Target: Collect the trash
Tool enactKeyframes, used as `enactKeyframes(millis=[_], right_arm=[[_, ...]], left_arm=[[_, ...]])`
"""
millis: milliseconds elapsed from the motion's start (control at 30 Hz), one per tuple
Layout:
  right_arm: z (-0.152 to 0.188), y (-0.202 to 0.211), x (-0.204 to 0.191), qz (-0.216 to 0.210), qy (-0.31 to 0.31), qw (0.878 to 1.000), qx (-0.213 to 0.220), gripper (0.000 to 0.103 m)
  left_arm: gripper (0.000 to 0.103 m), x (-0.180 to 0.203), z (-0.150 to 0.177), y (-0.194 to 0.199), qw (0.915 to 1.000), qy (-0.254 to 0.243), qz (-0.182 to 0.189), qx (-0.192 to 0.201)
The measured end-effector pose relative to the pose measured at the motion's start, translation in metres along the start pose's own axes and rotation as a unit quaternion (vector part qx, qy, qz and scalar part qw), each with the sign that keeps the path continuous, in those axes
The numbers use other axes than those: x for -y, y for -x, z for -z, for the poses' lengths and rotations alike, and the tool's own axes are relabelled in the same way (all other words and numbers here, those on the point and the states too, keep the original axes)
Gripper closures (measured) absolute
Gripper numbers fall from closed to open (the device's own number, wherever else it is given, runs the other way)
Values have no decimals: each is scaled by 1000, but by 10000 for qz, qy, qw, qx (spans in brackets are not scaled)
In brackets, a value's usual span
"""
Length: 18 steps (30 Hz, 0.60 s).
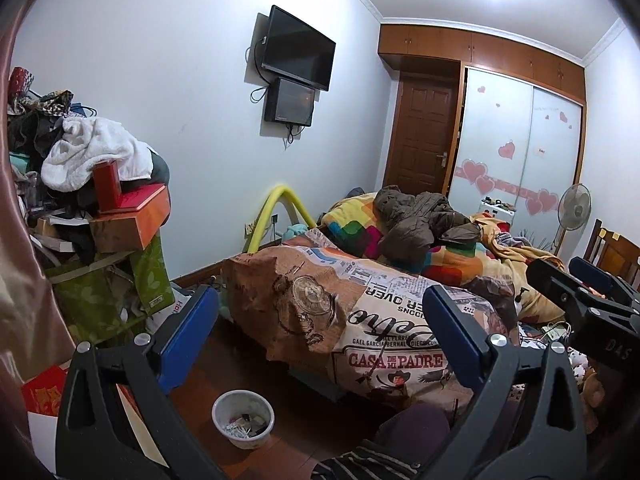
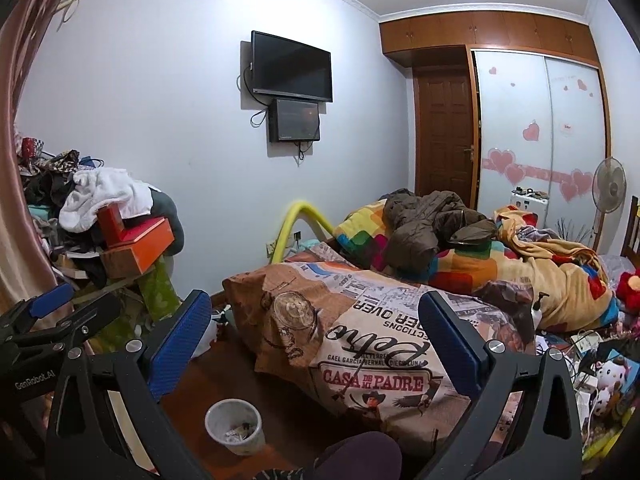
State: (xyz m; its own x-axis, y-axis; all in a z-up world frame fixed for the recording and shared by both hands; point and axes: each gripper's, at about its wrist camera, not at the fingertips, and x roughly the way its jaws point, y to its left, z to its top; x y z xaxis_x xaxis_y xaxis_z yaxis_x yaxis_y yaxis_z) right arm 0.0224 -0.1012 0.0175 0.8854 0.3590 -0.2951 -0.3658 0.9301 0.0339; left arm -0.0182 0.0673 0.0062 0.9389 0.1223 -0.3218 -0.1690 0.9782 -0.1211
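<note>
A waste bin [image 1: 243, 418] stands on the floor [image 1: 224, 344] near the viewer, just left of the bed [image 1: 384, 320], with scraps inside it. On the bed, a jacket [image 1: 420, 220] lies on the quilt [image 1: 360, 224] toward the far end. A heap of clothes and boxes [image 1: 92, 184] rises at the left. On the far wall hangs a television [image 1: 298, 48], a smaller screen [image 1: 290, 102] below it. The door [image 1: 424, 136] stands far right, the wardrobe [image 1: 520, 136] right of it, a fan [image 1: 574, 204] before the wardrobe.
</note>
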Motion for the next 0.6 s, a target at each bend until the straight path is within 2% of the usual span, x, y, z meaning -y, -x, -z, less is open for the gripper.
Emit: enactKeyframes(millis=[600], right_arm=[[-3, 8, 2, 95, -28, 9999, 22, 0]], left_arm=[[1, 9, 4, 1, 9999, -75, 153, 1]])
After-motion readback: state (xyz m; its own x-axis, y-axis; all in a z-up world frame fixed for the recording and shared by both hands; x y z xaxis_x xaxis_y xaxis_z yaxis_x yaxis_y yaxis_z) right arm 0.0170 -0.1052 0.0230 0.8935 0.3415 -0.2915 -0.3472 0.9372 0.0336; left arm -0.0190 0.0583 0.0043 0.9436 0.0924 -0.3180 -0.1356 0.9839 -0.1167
